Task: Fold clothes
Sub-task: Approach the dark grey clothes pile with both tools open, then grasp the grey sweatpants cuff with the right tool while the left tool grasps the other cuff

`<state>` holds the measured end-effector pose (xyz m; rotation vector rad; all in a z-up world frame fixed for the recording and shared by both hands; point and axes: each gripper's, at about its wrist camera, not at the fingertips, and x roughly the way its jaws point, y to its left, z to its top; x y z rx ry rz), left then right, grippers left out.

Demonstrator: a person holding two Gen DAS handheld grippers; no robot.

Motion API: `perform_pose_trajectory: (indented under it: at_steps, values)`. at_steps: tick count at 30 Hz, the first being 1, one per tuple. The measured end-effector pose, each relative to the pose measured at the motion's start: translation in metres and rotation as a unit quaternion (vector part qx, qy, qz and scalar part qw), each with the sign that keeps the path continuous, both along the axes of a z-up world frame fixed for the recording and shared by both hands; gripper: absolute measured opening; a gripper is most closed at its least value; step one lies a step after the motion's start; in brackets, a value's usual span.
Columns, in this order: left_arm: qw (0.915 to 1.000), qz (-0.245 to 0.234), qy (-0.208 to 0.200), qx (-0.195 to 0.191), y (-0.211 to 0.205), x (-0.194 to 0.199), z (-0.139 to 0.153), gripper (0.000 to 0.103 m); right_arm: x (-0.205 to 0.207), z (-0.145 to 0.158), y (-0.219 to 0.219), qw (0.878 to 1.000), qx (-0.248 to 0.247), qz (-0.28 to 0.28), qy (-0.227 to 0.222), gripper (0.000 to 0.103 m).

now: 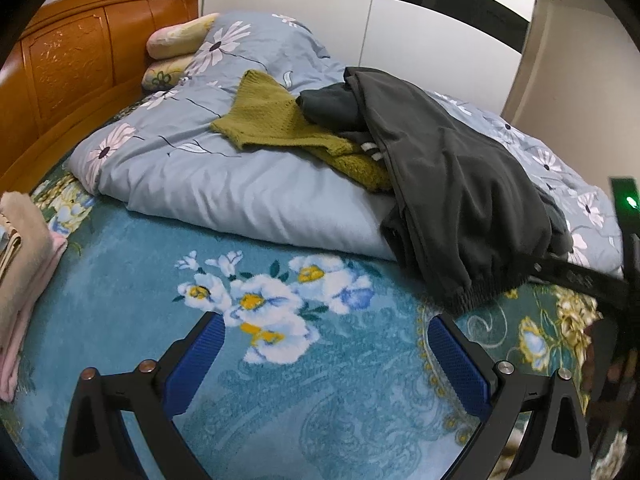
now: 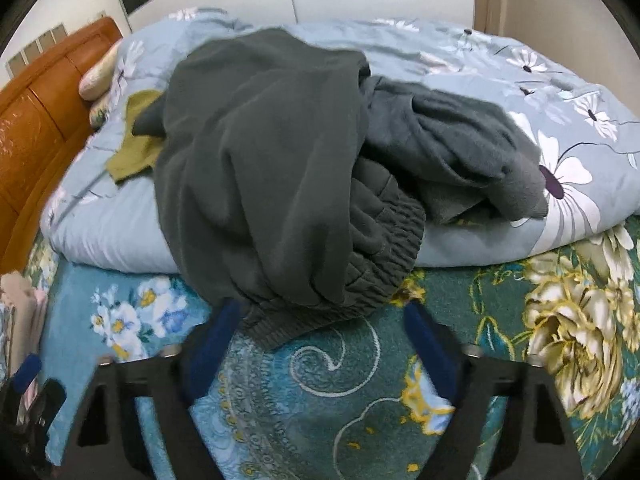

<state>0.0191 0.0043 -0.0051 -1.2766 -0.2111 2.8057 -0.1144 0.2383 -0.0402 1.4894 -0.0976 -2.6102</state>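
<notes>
clothes: dark grey trousers (image 2: 256, 168) lay unfolded over the quilt (image 1: 224, 196) on the bed; i held the right tongs (image 2: 320, 320) spread around their cuff, left tongs (image 1: 326, 354) spread, empty; a folded stack (image 1: 20, 240) was done.

Matt grey fleece trousers (image 2: 256, 168), coarse olive knit sweater (image 1: 276, 124), glossy wooden headboard (image 1: 68, 68)

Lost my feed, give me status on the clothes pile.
Left gripper open, empty. Right gripper open at dark grey trousers waistband, not gripping. Olive sweater half buried beneath.
</notes>
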Motion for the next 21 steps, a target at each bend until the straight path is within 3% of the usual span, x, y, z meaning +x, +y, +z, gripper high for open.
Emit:
perform_pose_trajectory:
  at_steps: [4, 10, 15, 19, 20, 21]
  values:
    - [1.0, -0.008, -0.001, -0.001, -0.003, 0.011, -0.001, 0.103, -0.022, -0.006, 0.004, 0.999, 0.003, -0.028, -0.018, 0.066]
    - [0.9987, -0.032, 0.0, 0.04, -0.015, 0.022, 0.002, 0.103, -0.049, -0.013, -0.003, 0.997, 0.011, -0.062, -0.045, 0.062]
    - [0.9947, -0.031, -0.01, 0.097, -0.033, 0.029, 0.008, 0.103, -0.046, -0.009, 0.013, 0.994, -0.057, -0.079, -0.041, 0.046]
    - [0.9888, -0.017, -0.02, 0.147, -0.042, 0.035, 0.009, 0.102, -0.033, 0.004, 0.022, 0.993, -0.103, -0.043, -0.029, 0.036]
    - [0.9878, -0.018, -0.019, 0.153, -0.042, 0.037, 0.011, 0.102, -0.028, 0.009, 0.025, 0.992, -0.117, -0.032, -0.023, 0.027]
    - [0.9869, -0.02, -0.019, 0.159, -0.041, 0.039, 0.012, 0.102, -0.023, 0.013, 0.026, 0.991, -0.132, -0.023, -0.021, 0.026]
